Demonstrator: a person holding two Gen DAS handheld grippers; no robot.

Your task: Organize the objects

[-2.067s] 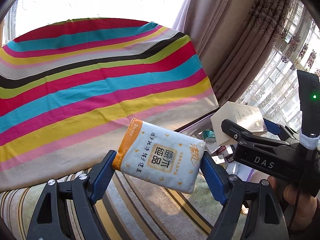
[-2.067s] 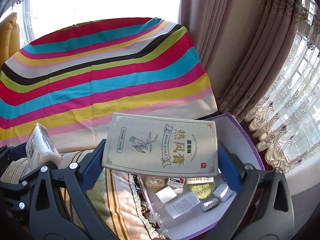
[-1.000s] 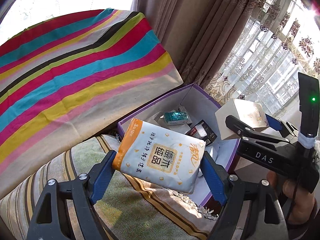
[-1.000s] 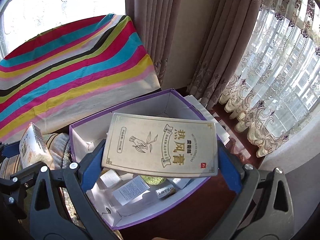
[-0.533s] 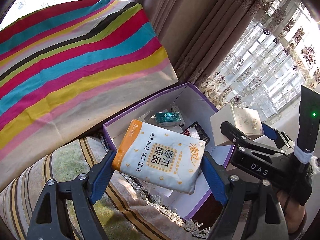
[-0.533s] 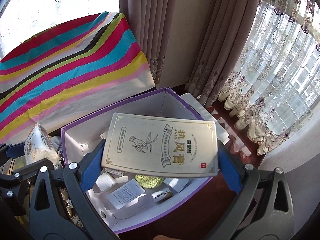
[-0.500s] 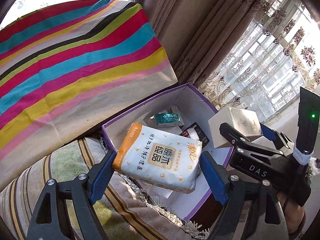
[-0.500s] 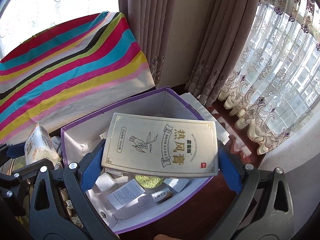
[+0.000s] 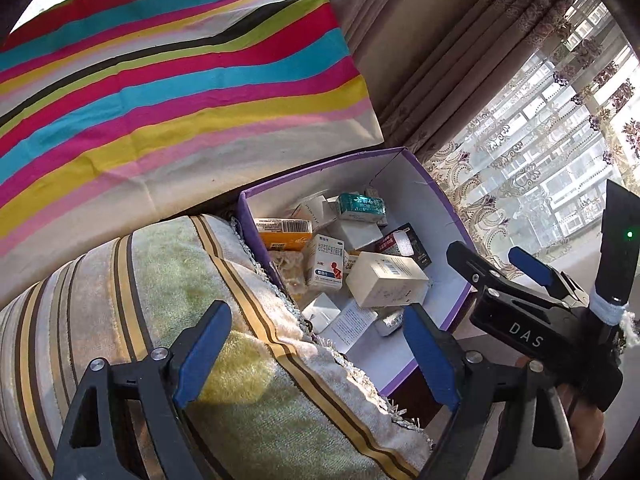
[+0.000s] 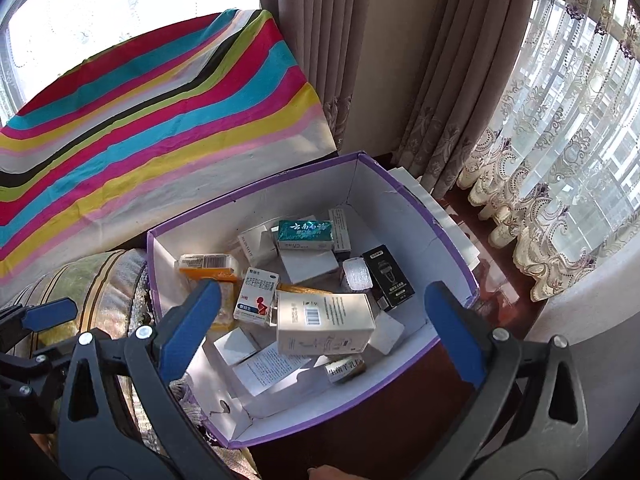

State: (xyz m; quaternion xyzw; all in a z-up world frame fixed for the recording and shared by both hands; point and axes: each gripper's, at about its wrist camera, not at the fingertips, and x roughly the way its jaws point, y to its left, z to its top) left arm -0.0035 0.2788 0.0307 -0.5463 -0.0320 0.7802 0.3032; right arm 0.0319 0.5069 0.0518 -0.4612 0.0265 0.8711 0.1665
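Note:
A purple-edged cardboard box (image 9: pixel 320 165) (image 10: pixel 256 189) holds several small packages. The beige carton (image 9: pixel 386 284) (image 10: pixel 325 322) lies in it barcode side up, and the orange-and-white tissue pack (image 9: pixel 284 233) (image 10: pixel 208 270) rests against its left wall. My left gripper (image 9: pixel 316 311) hovers over the box's near-left corner; its jaws are opening and nothing is between them. My right gripper (image 10: pixel 322 290) stands open and empty above the box, and it shows beside the box in the left wrist view (image 9: pixel 500 262). One blue pad of the left gripper (image 10: pixel 50 314) shows at the far left.
A striped green-and-beige cushion (image 9: pixel 140 300) borders the box on the left. A rainbow-striped cloth (image 9: pixel 160 80) hangs behind it. Curtains (image 10: pixel 440 80) and lace drapes (image 10: pixel 560 200) close off the right. Dark wood (image 10: pixel 360 432) lies under the box. A hand (image 9: pixel 580 440) grips the right tool.
Both grippers have let go: the tissue pack left the left jaws and the beige carton left the right jaws, and both now lie in the purple box.

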